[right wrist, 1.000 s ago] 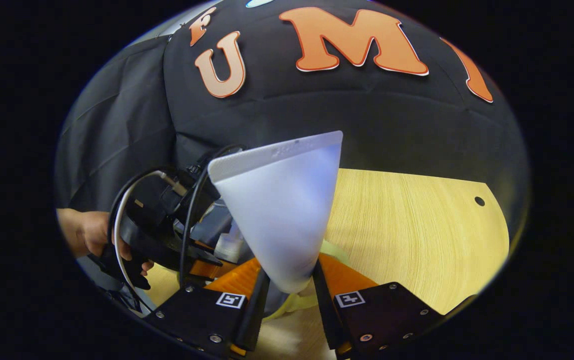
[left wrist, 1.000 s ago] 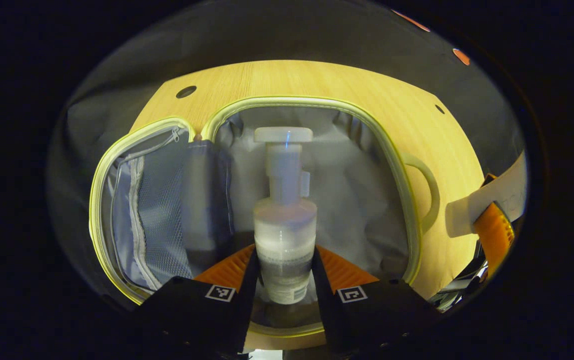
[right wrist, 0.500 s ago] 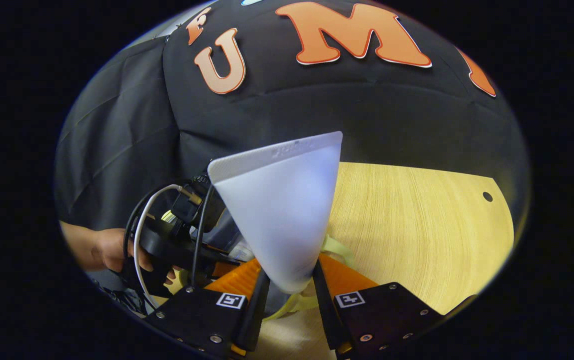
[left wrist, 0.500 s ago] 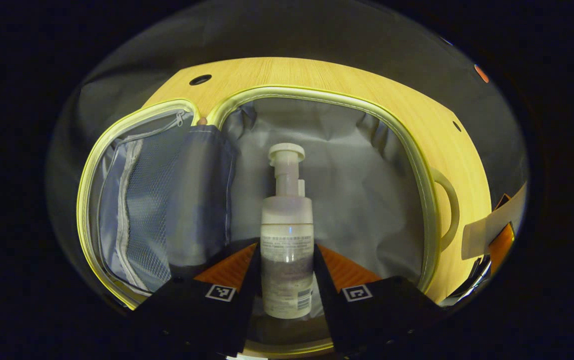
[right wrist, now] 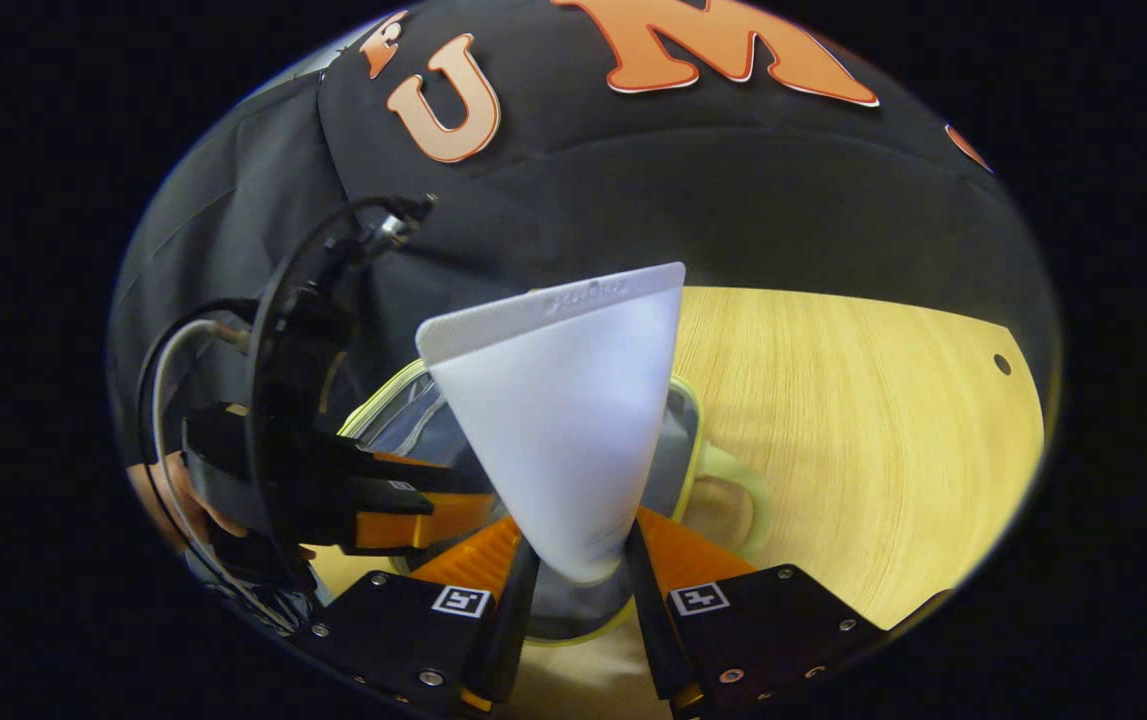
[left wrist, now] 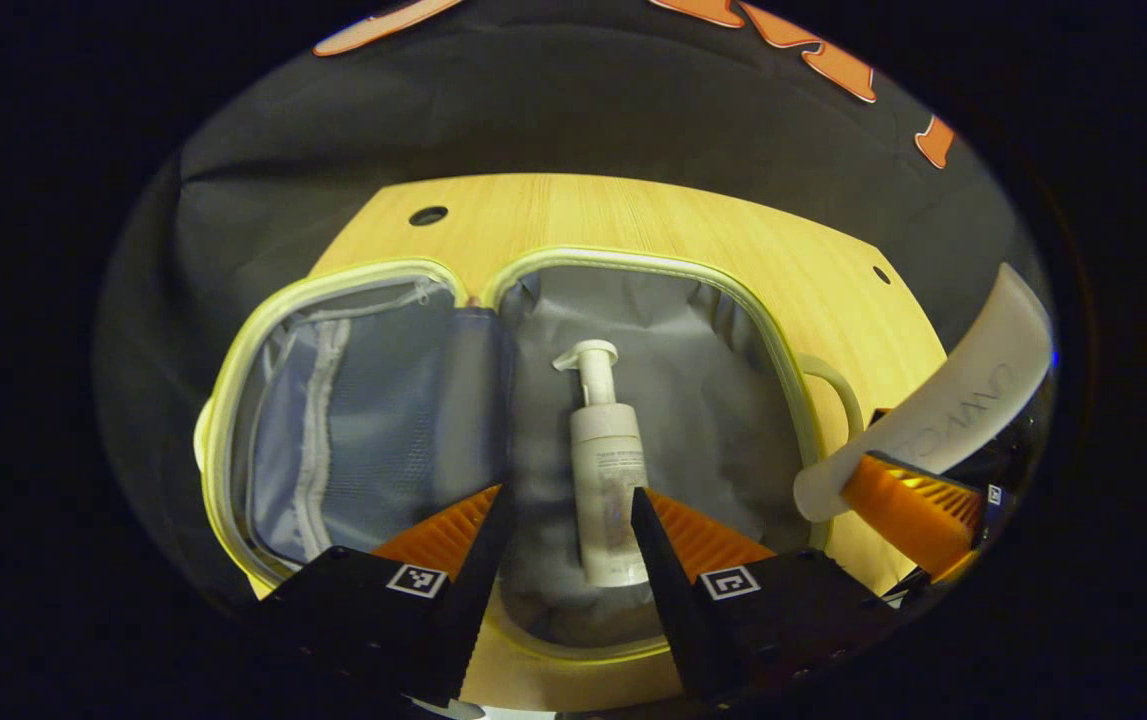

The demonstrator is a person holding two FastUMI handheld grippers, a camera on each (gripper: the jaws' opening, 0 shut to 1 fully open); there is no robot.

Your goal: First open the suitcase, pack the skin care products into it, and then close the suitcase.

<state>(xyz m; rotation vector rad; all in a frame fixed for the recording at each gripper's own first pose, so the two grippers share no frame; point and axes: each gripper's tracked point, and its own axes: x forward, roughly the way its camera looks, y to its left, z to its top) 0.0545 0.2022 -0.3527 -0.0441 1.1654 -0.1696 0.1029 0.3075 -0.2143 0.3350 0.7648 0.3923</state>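
The pump bottle [left wrist: 610,480] lies in the open suitcase [left wrist: 793,350], at centre frame, long axis running away between the left gripper [left wrist: 565,545]'s parted, empty fingers. At lower centre, the right gripper [right wrist: 575,590] clamps the white tube [right wrist: 558,420], hovering above the suitcase's handle side.

Suitcase [left wrist: 793,350] lies open flat on the table [left wrist: 633,215], lid half with mesh pocket [left wrist: 353,400] left, main half right. Pump bottle [left wrist: 608,470] lies in the main half, pump end toward the far side, between and beyond the left gripper [left wrist: 565,530] fingers, apart from them. Suitcase handle [left wrist: 833,385] on its right edge. Right gripper [right wrist: 573,590] clamps a tube [right wrist: 563,420] above the suitcase's right side, left gripper to its left.
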